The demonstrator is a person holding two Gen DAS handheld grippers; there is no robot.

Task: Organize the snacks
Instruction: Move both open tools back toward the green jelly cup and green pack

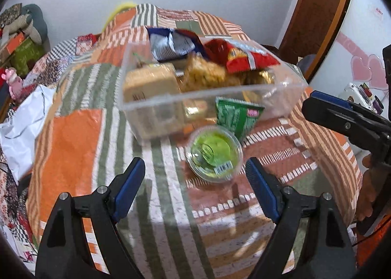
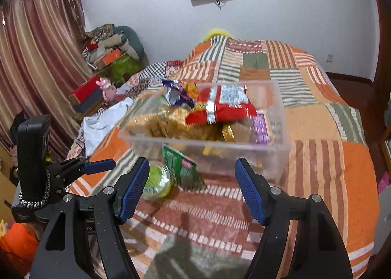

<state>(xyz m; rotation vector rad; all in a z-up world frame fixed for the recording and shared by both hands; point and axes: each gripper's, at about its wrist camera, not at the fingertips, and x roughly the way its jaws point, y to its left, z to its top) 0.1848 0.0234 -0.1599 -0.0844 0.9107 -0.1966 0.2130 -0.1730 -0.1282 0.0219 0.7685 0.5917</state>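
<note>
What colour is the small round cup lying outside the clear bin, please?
Bright green inside clear plastic: the cup shows best in the left wrist view.

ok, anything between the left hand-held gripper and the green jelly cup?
Nothing visible. The left hand-held gripper is open over bare quilt, with the green jelly cup just ahead. The green snack packet and clear bin sit beyond it.

Clear snack-filled bin (image 1: pixel 288 88), green cup (image 1: pixel 214 153) and green packet (image 1: pixel 238 114) just beside it
</note>
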